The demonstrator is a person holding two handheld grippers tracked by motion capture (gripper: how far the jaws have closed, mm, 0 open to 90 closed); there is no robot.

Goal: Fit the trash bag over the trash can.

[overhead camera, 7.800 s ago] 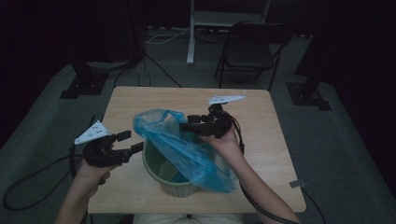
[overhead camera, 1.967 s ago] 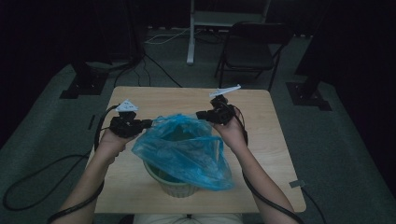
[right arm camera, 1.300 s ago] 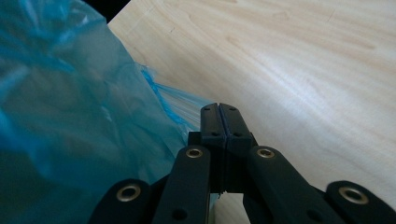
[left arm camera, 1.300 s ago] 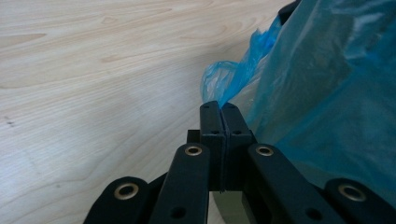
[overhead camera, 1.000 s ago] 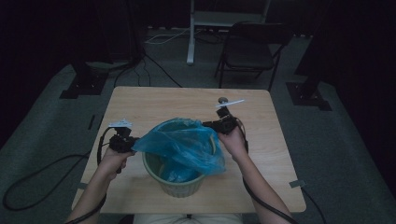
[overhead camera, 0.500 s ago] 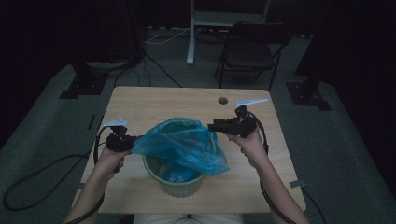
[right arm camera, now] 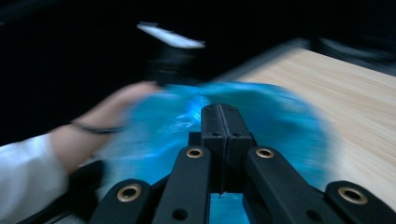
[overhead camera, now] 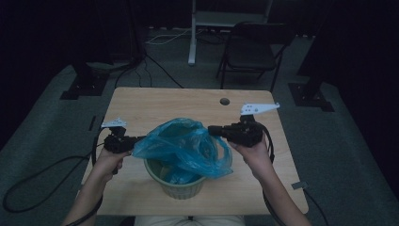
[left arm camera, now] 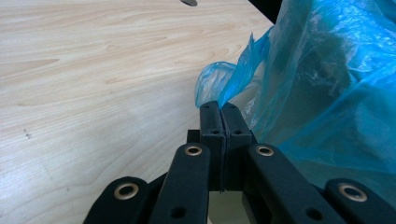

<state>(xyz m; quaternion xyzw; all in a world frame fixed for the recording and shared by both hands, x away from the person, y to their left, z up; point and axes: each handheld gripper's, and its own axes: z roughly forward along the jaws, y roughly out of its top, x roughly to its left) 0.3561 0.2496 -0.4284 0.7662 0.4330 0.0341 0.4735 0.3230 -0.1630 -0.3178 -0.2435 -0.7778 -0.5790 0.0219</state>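
The blue plastic bag point(overhead camera: 186, 148) sits draped over the mouth of the green bin point(overhead camera: 176, 181), which stands at the near middle of the wooden table point(overhead camera: 155, 101). The film is bunched and stretched across the top, so its long axis runs from about nine o'clock to three o'clock across the bin, and part of it hangs down inside.

At the nine o'clock end, the left gripper point(overhead camera: 136, 140) holds a corner of the bag; in the left gripper view its jaws are pressed together on a twisted tip of blue film point(left arm camera: 219, 100), with the rest of the bag billowing to the right of them.

At about two o'clock from the bin's centre, the right gripper point(overhead camera: 212, 129) points toward the bag's upper edge. Its jaws have just been closing, and in the right gripper view they stand pressed flat together point(right arm camera: 219, 112); that view is blurred, and no film can be made out between them, so this side looks free of the bag.

The right hand point(overhead camera: 251, 153) is therefore the one that must find a fresh hold, and the nearest loose rim lies just at its tip, toward nine o'clock from it, above the bin's right wall.
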